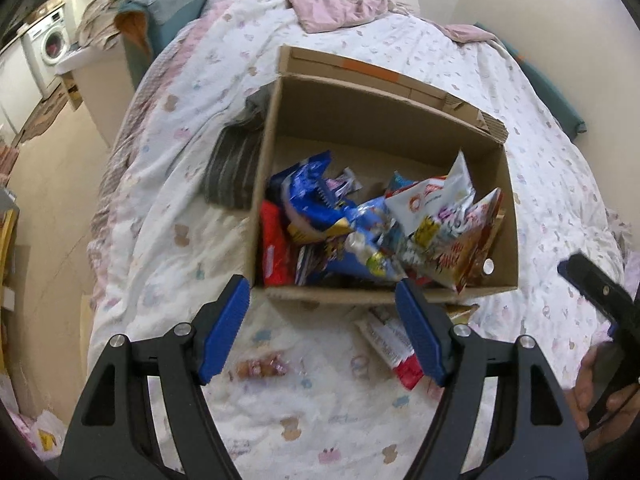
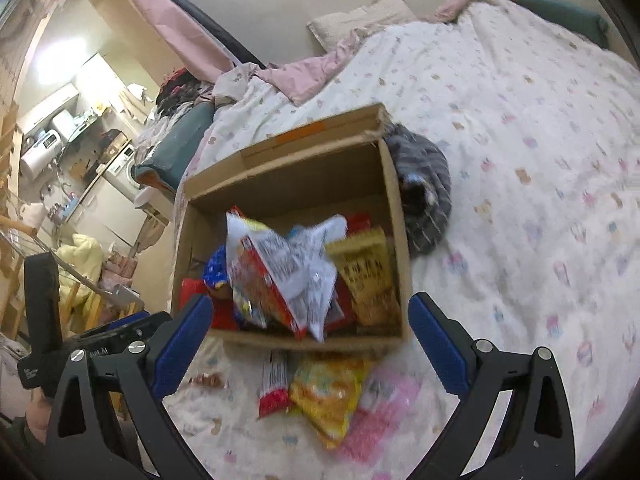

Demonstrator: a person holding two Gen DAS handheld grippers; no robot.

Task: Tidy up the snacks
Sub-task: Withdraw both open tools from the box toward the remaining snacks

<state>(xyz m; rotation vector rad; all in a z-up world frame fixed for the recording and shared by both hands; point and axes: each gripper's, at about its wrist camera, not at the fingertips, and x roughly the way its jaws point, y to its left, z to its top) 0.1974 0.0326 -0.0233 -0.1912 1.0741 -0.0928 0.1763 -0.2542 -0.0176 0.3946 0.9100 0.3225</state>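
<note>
An open cardboard box point(image 1: 384, 120) point(image 2: 280, 176) sits on the bed and holds several snack bags: blue point(image 1: 320, 196), white point(image 1: 432, 196) and red ones point(image 1: 276, 248). My left gripper point(image 1: 322, 328) is open and empty, just in front of the box's near wall. My right gripper point(image 2: 310, 344) is open and empty, also in front of the box. On the bedspread before the box lie a red and white pack point(image 1: 394, 344) point(image 2: 274, 380), a yellow bag point(image 2: 328, 392), a pink bag point(image 2: 380, 412) and a small wrapped snack point(image 1: 262, 366) point(image 2: 208, 380).
The bed has a white patterned cover point(image 1: 180, 208) point(image 2: 540, 160). A grey striped cloth point(image 1: 232, 168) point(image 2: 428, 184) lies against the box's side. The bed's left edge drops to the floor point(image 1: 52, 200). A kitchen area with a washing machine point(image 1: 52, 40) is beyond.
</note>
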